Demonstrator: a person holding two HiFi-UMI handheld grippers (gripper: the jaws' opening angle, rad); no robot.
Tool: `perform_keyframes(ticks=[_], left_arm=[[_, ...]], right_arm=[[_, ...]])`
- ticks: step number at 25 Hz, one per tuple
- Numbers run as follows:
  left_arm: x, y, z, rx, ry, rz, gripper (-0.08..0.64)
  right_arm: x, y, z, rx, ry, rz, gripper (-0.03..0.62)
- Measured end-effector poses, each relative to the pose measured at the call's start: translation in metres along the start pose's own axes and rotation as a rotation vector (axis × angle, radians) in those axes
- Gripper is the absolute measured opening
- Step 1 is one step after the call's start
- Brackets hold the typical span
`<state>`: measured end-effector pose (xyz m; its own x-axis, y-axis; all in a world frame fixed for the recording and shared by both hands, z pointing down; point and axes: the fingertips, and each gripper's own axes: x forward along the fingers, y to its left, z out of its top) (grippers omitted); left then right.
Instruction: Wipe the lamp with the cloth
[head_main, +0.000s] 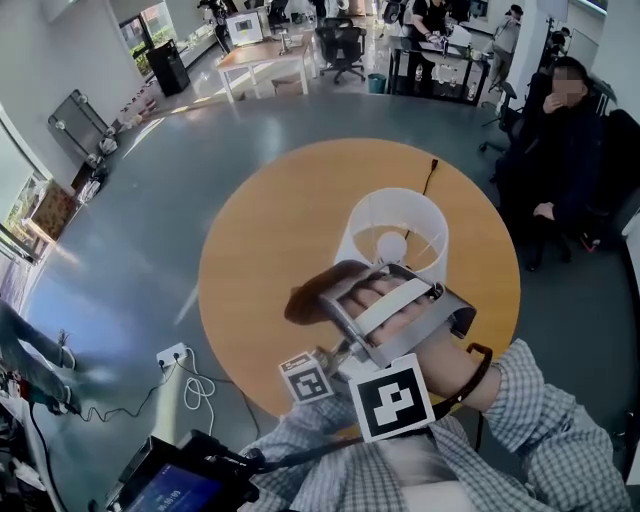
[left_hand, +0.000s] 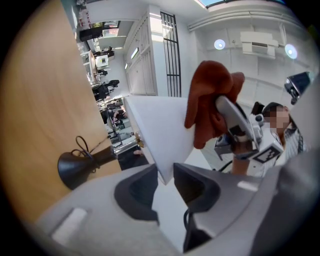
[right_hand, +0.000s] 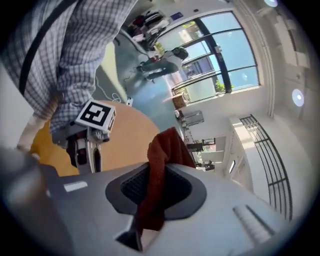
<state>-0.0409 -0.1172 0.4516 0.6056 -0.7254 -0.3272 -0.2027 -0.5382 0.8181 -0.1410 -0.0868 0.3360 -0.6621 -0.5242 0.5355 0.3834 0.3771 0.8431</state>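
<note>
Head view: a round tan wooden tabletop (head_main: 250, 240) carries the lamp (head_main: 365, 225), seen from above. Its white drum-shaped fabric shade (head_main: 425, 215) has a round white bulb (head_main: 391, 245) inside. A thin black cord (head_main: 430, 175) lies on the tabletop on the far side of the shade. The right hand (head_main: 395, 310), in a checked sleeve, is at the near-left side of the shade. A rust-red cloth (head_main: 305, 300) is bunched just beyond its fingers.

Left gripper view: the left tongs (left_hand: 167, 181) pinch the rim of the shade, and the white edge runs down between the two dark pads. The lamp's black cone-shaped base (left_hand: 75, 169) stands on the tabletop. The cloth sits at the shade's outer wall, up near the rim; actual contact cannot be confirmed.

Right gripper view: the right tongs (right_hand: 155, 186) are pressed together on the cloth. The fabric passes between the pads, with a fold standing above them and an end hanging below. The left tongs' marker cube shows beyond, over the tabletop.
</note>
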Motion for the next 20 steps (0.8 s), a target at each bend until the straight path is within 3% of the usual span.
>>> perform_keyframes(ticks=[6, 9, 12, 20], left_arm=[[0.006, 0.000, -0.001, 0.010, 0.010, 0.005, 0.097], [0.006, 0.001, -0.003, 0.016, 0.011, 0.007, 0.097], [0.005, 0.002, -0.002, 0.017, 0.005, 0.007, 0.097], [0.008, 0.005, 0.002, 0.020, -0.002, 0.012, 0.097]], right_arm=[[0.027, 0.047, 0.001, -0.178, 0.067, 0.140, 0.063], [0.028, 0.059, 0.003, -0.247, 0.061, 0.163, 0.063], [0.025, 0.049, 0.008, -0.197, -0.001, 0.200, 0.063], [0.023, 0.004, -0.007, -0.132, -0.107, 0.457, 0.063]])
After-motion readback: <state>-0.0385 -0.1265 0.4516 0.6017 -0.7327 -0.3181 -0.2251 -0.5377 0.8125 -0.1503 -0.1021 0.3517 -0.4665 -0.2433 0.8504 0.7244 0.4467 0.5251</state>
